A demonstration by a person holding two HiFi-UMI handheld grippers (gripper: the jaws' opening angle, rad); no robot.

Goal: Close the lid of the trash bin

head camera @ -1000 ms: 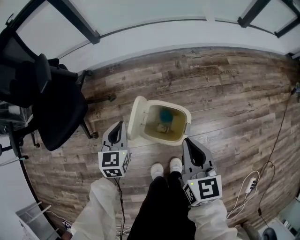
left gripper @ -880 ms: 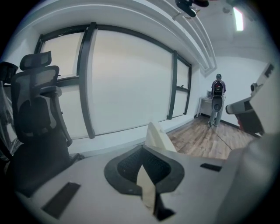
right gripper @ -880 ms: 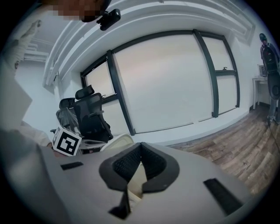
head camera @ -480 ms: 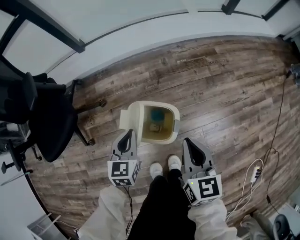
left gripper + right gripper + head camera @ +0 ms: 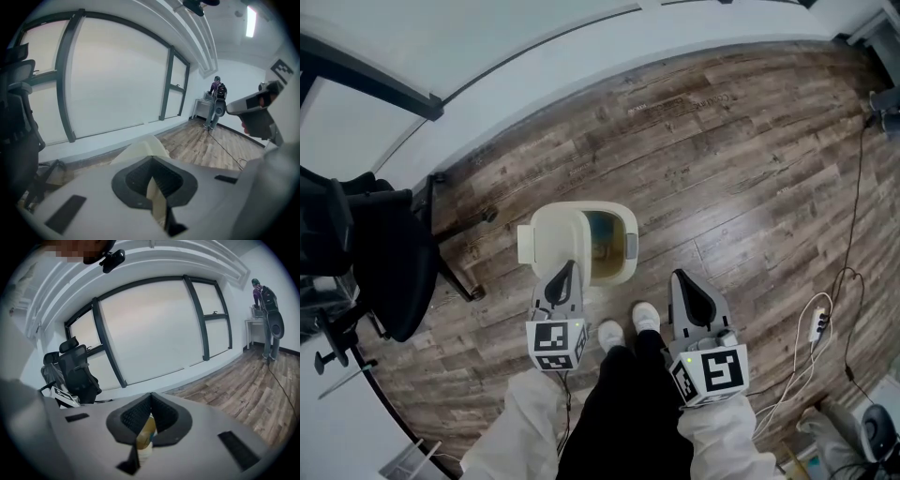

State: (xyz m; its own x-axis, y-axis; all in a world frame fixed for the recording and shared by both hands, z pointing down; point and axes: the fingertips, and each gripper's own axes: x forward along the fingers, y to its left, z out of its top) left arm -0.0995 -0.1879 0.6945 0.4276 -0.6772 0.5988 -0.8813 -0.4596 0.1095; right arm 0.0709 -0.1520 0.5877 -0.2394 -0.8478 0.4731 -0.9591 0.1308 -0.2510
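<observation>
The cream trash bin [image 5: 623, 267] stands on the wood floor just ahead of my feet. Its lid [image 5: 551, 239] is tilted over the left part of the opening, and the dark inside [image 5: 605, 246] still shows on the right. My left gripper [image 5: 566, 271] is shut with nothing in it; its tip lies over the lid's near edge, and I cannot tell whether it touches. In the left gripper view the lid [image 5: 143, 149] rises just beyond the gripper [image 5: 151, 159]. My right gripper [image 5: 682, 279] is shut and empty, held to the right of the bin, apart from it.
A black office chair [image 5: 366, 253] stands at the left, close to the bin. Cables and a white power strip [image 5: 816, 328] lie on the floor at the right. My white shoes [image 5: 623, 328] are just before the bin. A person [image 5: 216, 101] stands far off by the wall.
The lid has swung from fully open at the left to partly over the opening. My left gripper has moved right and forward with it. The right gripper has kept its place.
</observation>
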